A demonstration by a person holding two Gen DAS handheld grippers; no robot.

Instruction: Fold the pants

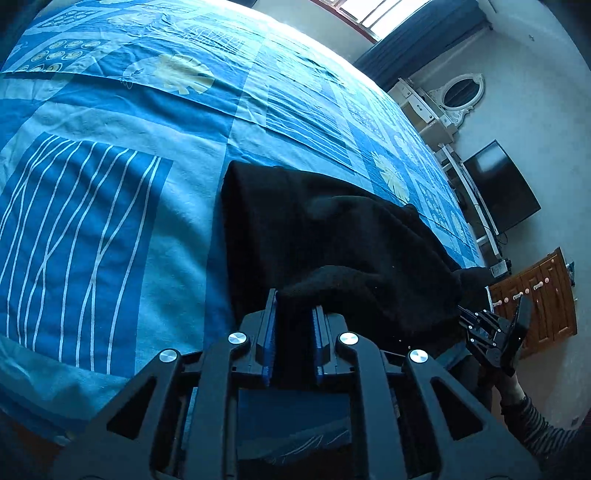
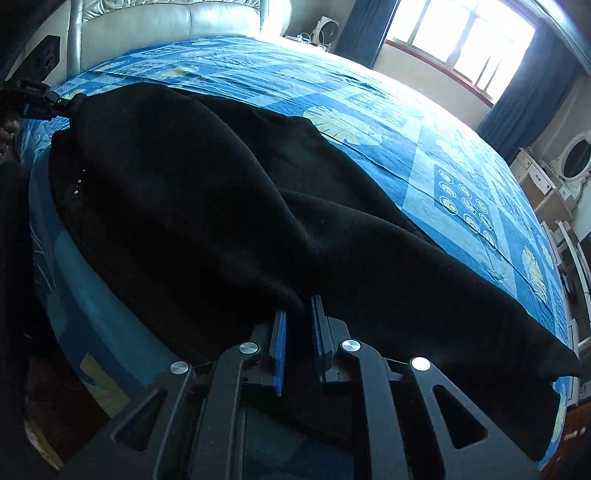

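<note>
The black pants (image 2: 207, 206), draped along the near edge of the bed (image 1: 110, 206), are pinched at one end by the left hand-held gripper (image 1: 293, 306) and, seemingly, at the other by the right hand-held gripper (image 2: 298, 314), so the thick fabric could be dragged off the edge or dropped mid-fold if either thin bite slips.

Big bed with a blue patchwork bedspread (image 1: 110, 122), leaf prints and wavy white lines all over it. At the bed's head there's a pale padded headboard (image 2: 166, 22) with a small white fan (image 2: 327, 31) beside it. Window (image 2: 461, 48) with dark blue curtains (image 2: 532, 96) along the bed's side. Past its foot: white dresser with oval mirror (image 1: 460, 94), a black TV (image 1: 502, 184), wooden cabinet (image 1: 546, 295).
</note>
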